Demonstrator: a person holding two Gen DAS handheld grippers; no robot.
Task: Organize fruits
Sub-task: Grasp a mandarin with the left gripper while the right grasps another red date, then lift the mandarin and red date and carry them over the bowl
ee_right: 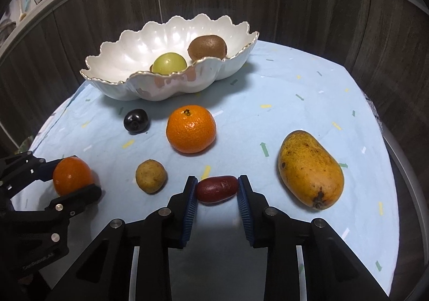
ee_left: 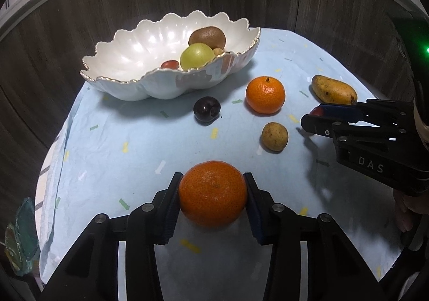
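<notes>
My left gripper point(ee_left: 213, 180) is shut on an orange point(ee_left: 213, 199) at the near edge of the table; its pads press both sides of the fruit. From the right wrist view the same left gripper point(ee_right: 75, 180) and orange point(ee_right: 71, 175) sit at the far left. My right gripper point(ee_right: 217, 183) is shut on a small dark-red oblong fruit point(ee_right: 217, 189) lying on the cloth. The left wrist view shows the right gripper point(ee_left: 312, 116) and only the tip of the red fruit point(ee_left: 316, 112). A white scalloped bowl point(ee_left: 115, 78) holds a kiwi point(ee_left: 207, 36), a yellow-green apple point(ee_left: 197, 57) and a small red fruit point(ee_left: 169, 64).
On the pale blue cloth point(ee_right: 295, 81) lie a second orange point(ee_right: 191, 129), a dark plum point(ee_right: 136, 120), a small round tan fruit point(ee_right: 151, 176) and a mango point(ee_right: 311, 169). Dark wood panelling point(ee_right: 321, 6) rises behind the round table. A green glass object point(ee_left: 20, 234) sits beyond its left edge.
</notes>
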